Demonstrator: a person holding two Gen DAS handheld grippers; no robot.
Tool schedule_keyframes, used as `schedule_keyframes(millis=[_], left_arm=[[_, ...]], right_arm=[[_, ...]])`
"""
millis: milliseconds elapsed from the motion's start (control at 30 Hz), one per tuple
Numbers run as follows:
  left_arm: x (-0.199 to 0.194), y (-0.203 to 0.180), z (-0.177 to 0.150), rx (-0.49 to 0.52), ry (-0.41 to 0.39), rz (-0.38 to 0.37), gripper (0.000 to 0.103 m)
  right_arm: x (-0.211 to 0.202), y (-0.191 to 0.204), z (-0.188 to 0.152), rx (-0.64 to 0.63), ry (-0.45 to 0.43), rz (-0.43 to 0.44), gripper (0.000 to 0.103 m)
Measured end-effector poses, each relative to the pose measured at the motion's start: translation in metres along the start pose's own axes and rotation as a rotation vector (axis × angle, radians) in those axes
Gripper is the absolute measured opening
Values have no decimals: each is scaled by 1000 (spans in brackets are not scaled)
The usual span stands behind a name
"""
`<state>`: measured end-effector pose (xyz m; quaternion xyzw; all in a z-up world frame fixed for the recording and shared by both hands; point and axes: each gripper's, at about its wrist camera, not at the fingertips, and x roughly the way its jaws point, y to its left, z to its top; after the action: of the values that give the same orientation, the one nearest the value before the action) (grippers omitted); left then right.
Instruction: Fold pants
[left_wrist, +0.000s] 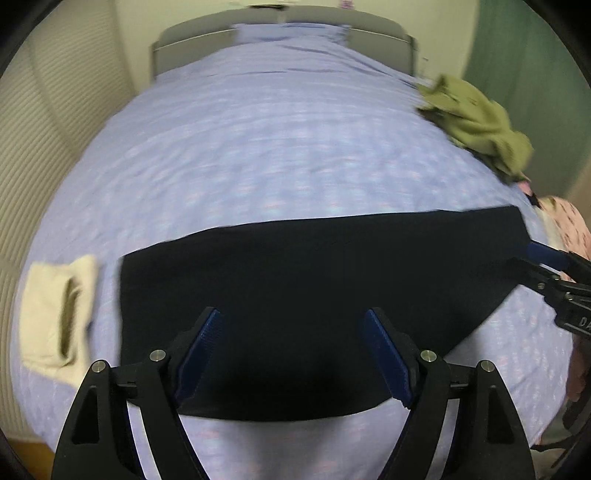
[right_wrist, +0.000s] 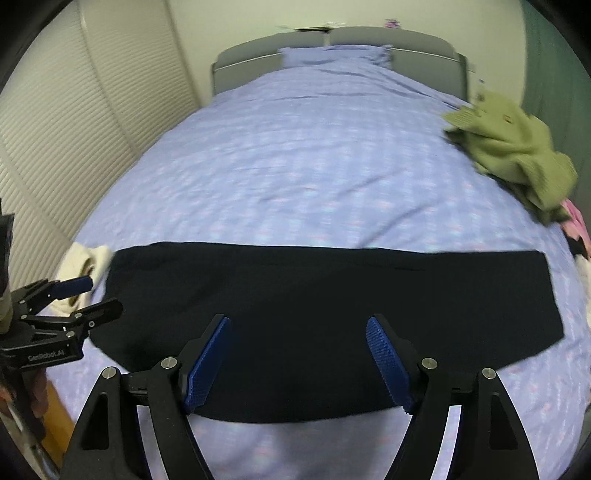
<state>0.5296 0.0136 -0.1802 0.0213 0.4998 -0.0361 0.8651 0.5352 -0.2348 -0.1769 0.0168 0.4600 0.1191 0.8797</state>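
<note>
Jaws wide, pants (right_wrist: 332, 314) between cream cloth (left_wrist: 55, 314) (green heap (right_wrist: 517, 155) beyond).

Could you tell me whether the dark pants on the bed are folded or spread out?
Folded: the pants lie as one flat strip, no separate legs showing.

"CenRobot.AI" on left tongs (right_wrist: 88, 295)

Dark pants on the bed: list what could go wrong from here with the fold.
1. The dark pants lie flat as a long band; both the left gripper and the right gripper hang open above them, so the next grab may catch only one layer.
2. The cream garment lies close to the band's left end and could get snagged.
</note>
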Motion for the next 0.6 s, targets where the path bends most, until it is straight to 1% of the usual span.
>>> schedule_keyframes(millis=[67,133,233,300,400,467,533,600], left_arm=[[-1,37,-5,-26,-7,5,80],[1,80,-10,-61,-7,-27,80],[10,141,-10,-102,-1,-108,80],[21,173,-3,-95,12,-169,80],[37,205,8,-83,31,-232,80],[52,225,16,-77,44,-273,80],[75,241,29,-90,70,-307,80],[97,252,36,-100,103,-336,80]], right_arm=[[7,28,3,-9,16,2,77],[16,61,6,-10,25,10,77],[33,106,11,3,21,-8,77],[49,138,17,11,23,-31,77],[67,175,25,10,29,-33,77],[84,201,33,1,50,-25,77],[96,222,39,-16,67,-7,77],[107,238,44,-37,79,-10,77]])
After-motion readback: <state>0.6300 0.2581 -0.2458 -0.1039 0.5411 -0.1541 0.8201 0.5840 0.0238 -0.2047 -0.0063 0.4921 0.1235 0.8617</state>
